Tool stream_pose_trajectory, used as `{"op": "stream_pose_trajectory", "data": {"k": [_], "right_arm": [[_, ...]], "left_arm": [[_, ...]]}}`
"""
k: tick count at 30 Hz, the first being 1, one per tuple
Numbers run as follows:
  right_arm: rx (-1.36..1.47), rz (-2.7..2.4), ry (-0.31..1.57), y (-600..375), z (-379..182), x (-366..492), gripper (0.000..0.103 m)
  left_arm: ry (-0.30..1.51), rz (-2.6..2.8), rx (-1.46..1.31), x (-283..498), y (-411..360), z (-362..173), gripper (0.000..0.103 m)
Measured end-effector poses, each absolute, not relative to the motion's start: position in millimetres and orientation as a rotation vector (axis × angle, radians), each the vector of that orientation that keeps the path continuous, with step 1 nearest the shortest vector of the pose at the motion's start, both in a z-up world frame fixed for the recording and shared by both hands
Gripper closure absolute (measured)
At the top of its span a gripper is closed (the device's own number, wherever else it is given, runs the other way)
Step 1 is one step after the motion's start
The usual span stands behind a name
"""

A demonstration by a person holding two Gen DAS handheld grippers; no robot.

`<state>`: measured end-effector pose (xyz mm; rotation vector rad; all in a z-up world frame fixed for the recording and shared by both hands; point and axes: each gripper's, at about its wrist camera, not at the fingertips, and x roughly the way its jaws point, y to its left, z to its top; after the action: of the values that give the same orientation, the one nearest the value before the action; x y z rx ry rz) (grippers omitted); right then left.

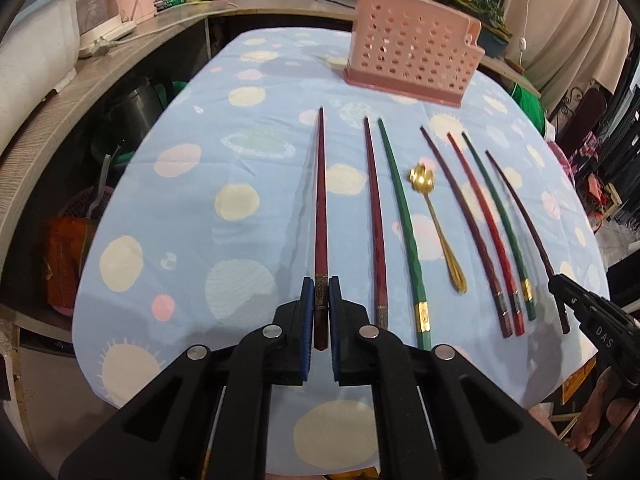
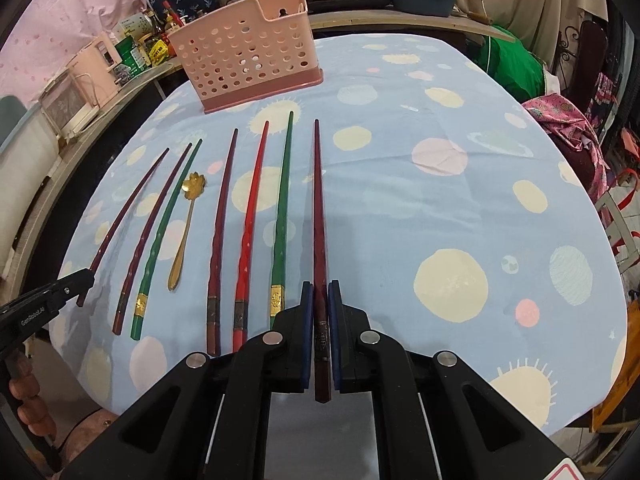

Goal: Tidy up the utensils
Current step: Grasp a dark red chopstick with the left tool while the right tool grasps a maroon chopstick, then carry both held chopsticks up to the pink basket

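Observation:
Several chopsticks and a gold spoon (image 1: 436, 220) lie in a row on the blue dotted tablecloth (image 1: 240, 160). My left gripper (image 1: 319, 304) is shut on the thick end of the leftmost dark red chopstick (image 1: 320, 200). My right gripper (image 2: 320, 308) is shut on the thick end of the rightmost dark brown chopstick (image 2: 318, 208). Both chopsticks point away toward a pink perforated utensil holder (image 1: 412, 60), which also shows in the right wrist view (image 2: 248, 56). The spoon also shows in the right wrist view (image 2: 186, 224). The right gripper shows at the edge of the left view (image 1: 592, 316).
Between the held chopsticks lie dark red, green and bright red chopsticks (image 2: 250, 220). A counter (image 1: 132, 40) with appliances, jars and pots runs behind the table. Bins and bags stand under it at left. The table edge is close below both grippers.

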<state>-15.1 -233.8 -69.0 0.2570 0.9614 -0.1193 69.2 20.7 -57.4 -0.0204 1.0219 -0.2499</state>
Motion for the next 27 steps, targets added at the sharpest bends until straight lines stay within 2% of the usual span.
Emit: {"op": "stream_pose_trajectory", "data": {"k": [12,27], "right_arm": [[0.297,-0.13,0.8,-256.3,-7.3,-2.8,0.096],[0.314,-0.127,0.661,-279.3,49.7,28.2,0.096]], "left_arm": [[0.891,-0.239,-0.078,84.2,34.9,8.5,0.096],[0.773,-0.225,-0.098,118.4,36.8,63.7,0.096]]}}
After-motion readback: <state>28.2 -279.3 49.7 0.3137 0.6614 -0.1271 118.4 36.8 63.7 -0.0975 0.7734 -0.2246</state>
